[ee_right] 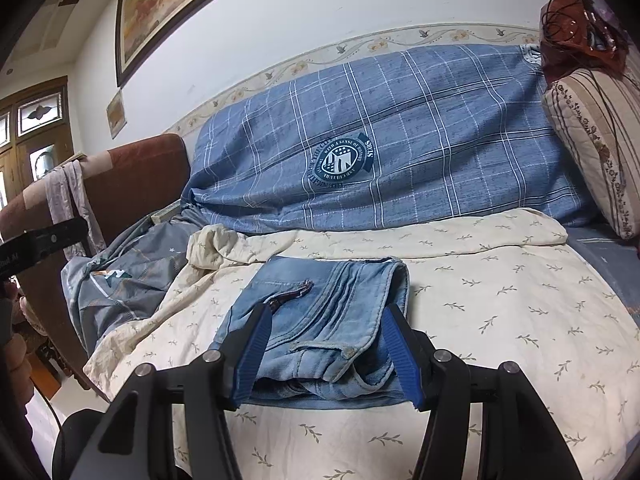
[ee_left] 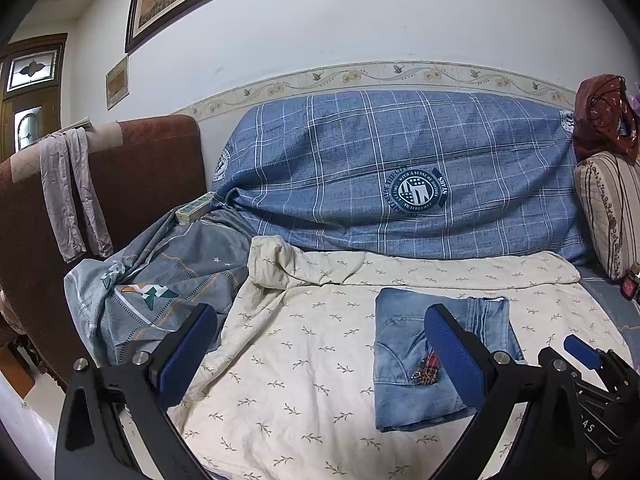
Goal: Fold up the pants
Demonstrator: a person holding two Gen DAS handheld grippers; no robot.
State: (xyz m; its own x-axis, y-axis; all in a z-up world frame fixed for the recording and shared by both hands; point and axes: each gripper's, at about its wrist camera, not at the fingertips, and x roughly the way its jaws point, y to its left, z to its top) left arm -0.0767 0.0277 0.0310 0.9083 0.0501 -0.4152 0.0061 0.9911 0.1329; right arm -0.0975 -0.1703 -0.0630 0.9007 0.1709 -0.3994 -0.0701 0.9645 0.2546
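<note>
Light blue denim pants (ee_left: 428,364) lie folded into a compact rectangle on a cream leaf-print sheet (ee_left: 304,360). My left gripper (ee_left: 320,356) is open and empty, held above the sheet to the left of the pants; its right finger overlaps their view. In the right wrist view the folded pants (ee_right: 324,320) lie directly ahead, waistband and belt loop toward me. My right gripper (ee_right: 326,348) is open, its blue fingers either side of the near edge of the pants, not closed on them. It also shows in the left wrist view (ee_left: 584,354) at the right edge.
A blue plaid cover (ee_left: 400,176) drapes the sofa back. A crumpled grey-blue sheet (ee_left: 160,280) lies at left beside a brown armchair (ee_left: 132,184) with a hanging cloth. A striped cushion (ee_left: 612,208) stands at right. The sheet's front edge (ee_right: 132,356) drops off at left.
</note>
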